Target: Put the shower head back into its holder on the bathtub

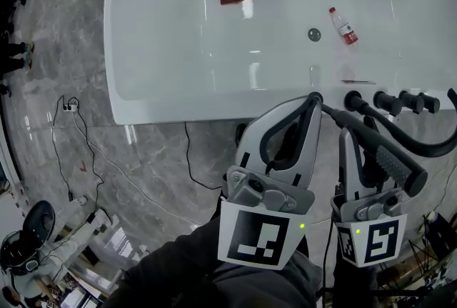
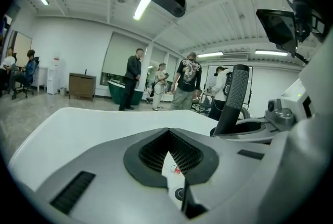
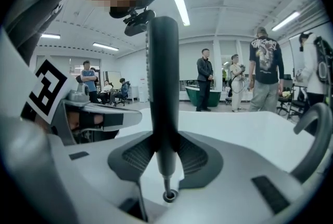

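The left tongs [image 1: 314,100] are shut on nothing, at the bathtub [image 1: 164,88] rim. The shower head [image 1: 391,162] is clamped by its handle in the closed right tongs [image 1: 360,129], near the black fittings [image 1: 389,102]. The holder could be missed if the handle is tilted, or if it is dragged aside by the hose [image 1: 435,148]. Nothing can be read on the bottle [image 1: 343,26].

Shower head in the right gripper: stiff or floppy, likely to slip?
Probably stiff: the shower head is a straight dark wand. Its curved hose likely tugs it sideways. Smooth in the right gripper, it may twist.
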The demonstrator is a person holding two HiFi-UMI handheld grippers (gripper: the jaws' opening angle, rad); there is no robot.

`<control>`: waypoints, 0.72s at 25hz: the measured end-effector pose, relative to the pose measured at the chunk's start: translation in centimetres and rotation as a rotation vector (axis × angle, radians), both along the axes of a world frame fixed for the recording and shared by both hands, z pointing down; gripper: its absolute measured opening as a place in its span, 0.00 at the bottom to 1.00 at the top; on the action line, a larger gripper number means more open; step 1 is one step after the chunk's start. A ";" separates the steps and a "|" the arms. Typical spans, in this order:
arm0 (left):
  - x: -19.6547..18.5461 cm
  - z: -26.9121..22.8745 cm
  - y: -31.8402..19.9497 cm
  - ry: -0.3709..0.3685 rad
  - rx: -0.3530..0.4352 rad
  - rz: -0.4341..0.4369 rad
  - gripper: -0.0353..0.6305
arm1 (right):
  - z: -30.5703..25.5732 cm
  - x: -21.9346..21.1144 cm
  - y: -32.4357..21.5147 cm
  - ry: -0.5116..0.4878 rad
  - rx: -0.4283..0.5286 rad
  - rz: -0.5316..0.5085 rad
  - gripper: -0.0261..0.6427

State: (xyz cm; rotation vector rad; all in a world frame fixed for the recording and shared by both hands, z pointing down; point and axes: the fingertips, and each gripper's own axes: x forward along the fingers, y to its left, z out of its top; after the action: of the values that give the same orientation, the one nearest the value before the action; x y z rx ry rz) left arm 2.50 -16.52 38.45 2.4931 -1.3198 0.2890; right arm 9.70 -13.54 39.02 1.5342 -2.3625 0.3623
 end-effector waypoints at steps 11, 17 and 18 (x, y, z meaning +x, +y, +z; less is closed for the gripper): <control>0.8 1.6 0.4 0.002 -0.026 0.022 0.06 | 2.7 0.4 0.1 0.006 -0.019 0.019 0.25; 1.2 3.2 0.4 -0.002 -0.050 0.025 0.06 | 4.6 0.7 0.1 0.006 -0.044 0.014 0.25; 1.2 3.4 0.3 -0.003 -0.054 0.027 0.06 | 4.9 0.7 0.0 0.007 -0.049 0.011 0.25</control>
State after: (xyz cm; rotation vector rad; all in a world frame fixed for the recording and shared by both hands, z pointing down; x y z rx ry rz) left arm 3.75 -16.18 41.82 2.4684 -1.2640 0.3305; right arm 10.39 -13.51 43.90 1.5248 -2.3235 0.4133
